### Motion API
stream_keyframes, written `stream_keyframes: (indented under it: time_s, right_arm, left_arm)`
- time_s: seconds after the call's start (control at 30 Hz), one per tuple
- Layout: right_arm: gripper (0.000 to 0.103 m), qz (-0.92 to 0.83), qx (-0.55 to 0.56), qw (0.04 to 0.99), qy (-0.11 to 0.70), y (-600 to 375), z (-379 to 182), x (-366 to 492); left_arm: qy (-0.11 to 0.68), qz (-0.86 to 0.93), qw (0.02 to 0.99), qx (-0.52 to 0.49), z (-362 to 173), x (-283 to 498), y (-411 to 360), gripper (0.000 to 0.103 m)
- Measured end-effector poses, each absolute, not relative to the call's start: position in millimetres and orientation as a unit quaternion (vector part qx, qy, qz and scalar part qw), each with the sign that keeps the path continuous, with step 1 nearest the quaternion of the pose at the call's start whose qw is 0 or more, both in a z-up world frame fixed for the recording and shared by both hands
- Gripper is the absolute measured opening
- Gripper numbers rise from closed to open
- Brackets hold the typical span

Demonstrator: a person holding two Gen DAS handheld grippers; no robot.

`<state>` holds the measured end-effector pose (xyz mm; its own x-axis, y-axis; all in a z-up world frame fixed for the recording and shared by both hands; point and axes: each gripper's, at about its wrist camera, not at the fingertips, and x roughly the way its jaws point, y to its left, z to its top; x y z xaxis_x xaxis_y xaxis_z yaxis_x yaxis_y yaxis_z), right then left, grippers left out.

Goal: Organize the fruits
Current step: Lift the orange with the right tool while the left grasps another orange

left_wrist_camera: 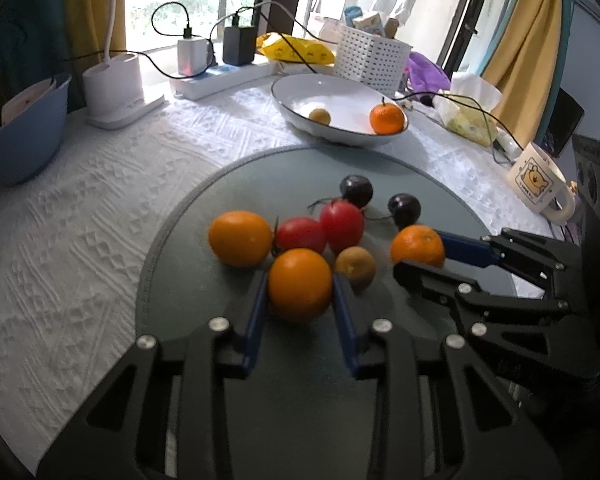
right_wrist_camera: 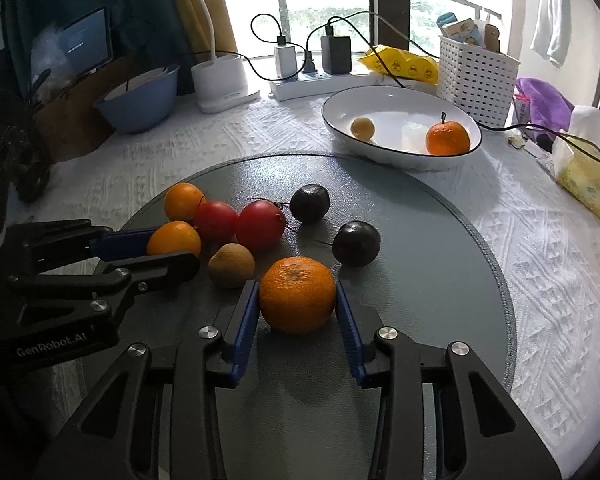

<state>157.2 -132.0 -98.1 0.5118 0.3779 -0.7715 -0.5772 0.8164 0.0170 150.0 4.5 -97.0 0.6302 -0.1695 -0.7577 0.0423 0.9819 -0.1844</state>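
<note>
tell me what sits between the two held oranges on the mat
A small brown fruit lies between the left gripper's orange and the right gripper's orange, clearest in the right wrist view.

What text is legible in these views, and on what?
"GenRobot.AI": on the black body of the left tongs, seen from the right wrist view.
Mug: cartoon print with small characters, too blurred to read.
Yellow packet: printing unreadable.
Screen: faint lines, too small.
Carton in white basket: label unreadable.
</note>
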Motion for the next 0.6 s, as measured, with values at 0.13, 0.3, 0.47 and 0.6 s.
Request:
stream_keyframes:
  time_s: [0.13, 0.3, 0.47, 0.6]
  right_arm:
    - [0.041, 0.276, -0.122, 0.864, 0.404, -135, -93, 159]
    - [0.041, 0.273, -0.120, 0.868, 0.398, -139, -88, 162]
    - [0.041, 0.271, -0.117, 0.871, 0.392, -143, -83, 166]
    - [0.041, 0.269, -0.115, 0.874, 0.388, -147, -80, 170]
  left_arm:
    - [0.421, -0.056, 0.903, -0.073, -92, 149, 6, 0.033]
    - [0.415, -0.056, 0.906, -0.069, -85, 150, 5, 0.033]
    - [0.408, -0.057, 0.909, -0.061, -79, 152, 3, 0.033]
    - [0.404, -0.060, 0.911, -0.053, -74, 156, 0, 0.033]
